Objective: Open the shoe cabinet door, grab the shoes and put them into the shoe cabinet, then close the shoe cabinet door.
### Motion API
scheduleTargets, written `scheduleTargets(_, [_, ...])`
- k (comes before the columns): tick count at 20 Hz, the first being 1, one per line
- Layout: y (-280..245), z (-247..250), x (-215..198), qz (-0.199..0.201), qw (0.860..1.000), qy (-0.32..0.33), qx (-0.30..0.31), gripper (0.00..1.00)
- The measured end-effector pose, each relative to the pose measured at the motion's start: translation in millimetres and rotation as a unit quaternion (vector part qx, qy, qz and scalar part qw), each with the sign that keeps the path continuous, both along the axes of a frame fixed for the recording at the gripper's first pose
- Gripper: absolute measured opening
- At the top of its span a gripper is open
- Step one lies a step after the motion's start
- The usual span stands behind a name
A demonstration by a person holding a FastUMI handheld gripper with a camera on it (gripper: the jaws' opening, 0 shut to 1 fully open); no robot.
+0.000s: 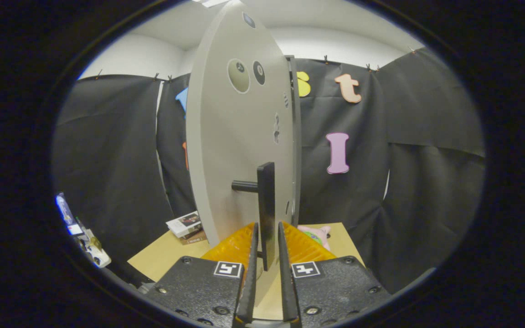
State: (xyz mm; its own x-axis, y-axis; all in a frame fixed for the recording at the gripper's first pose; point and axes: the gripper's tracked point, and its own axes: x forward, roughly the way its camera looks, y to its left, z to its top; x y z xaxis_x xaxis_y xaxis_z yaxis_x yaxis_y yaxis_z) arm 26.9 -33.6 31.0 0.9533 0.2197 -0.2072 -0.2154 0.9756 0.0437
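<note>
1. The gripper (267,246) is closing its two fingers almost all the way, and the black handle (266,209) is standing in the thin gap between them. It looks squeezed, but that is hard to tell.
2. The grey cabinet door (237,150) is standing open, edge-on, just past the fingers.
3. A pink shoe (316,234) is lying on the wooden table (164,255) behind the door.
4. The door step seems to be going on; next the shoe needs grabbing.

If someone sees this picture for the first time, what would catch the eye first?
First, the tall grey cabinet door, standing edge-on just ahead of the gripper. Next, its black bar handle, whose lower end sits between the gripper's two fingers, which lie close on either side of it; whether they press it is unclear. Behind, a pink plush toy lies on the wooden table.
</note>
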Motion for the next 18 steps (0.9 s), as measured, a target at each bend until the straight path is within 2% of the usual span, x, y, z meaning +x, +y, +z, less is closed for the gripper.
scheduleTargets(3, [-38.7, 0.9, 2.0, -0.051, 0.999, 0.002, 0.012, 0.21])
scheduleTargets(5, [-61.5, 2.8, 3.1, -0.069, 0.998, -0.005, 0.011, 0.19])
scheduleTargets(7, [-64.2, -0.5, 2.4, -0.048, 0.998, 0.003, 0.044, 0.18])
scheduleTargets(10, [-69.9, -12.7, -5.3, -0.020, 0.998, 0.013, 0.060, 0.23])
scheduleTargets(12, [-77.4, -21.7, -10.1, -0.025, 0.998, 0.007, 0.051, 0.26])
scheduleTargets(13, [-83.0, -27.9, -12.8, -0.034, 0.998, 0.005, 0.045, 0.29])
scheduleTargets(16, [-112.6, -46.8, -21.6, -0.107, 0.994, 0.000, 0.015, 0.36])
scheduleTargets(17, [-116.4, -50.1, -24.0, -0.115, 0.993, -0.009, 0.008, 0.44])
scheduleTargets(18, [-115.1, -54.3, -29.5, -0.118, 0.993, -0.018, 0.001, 0.58])
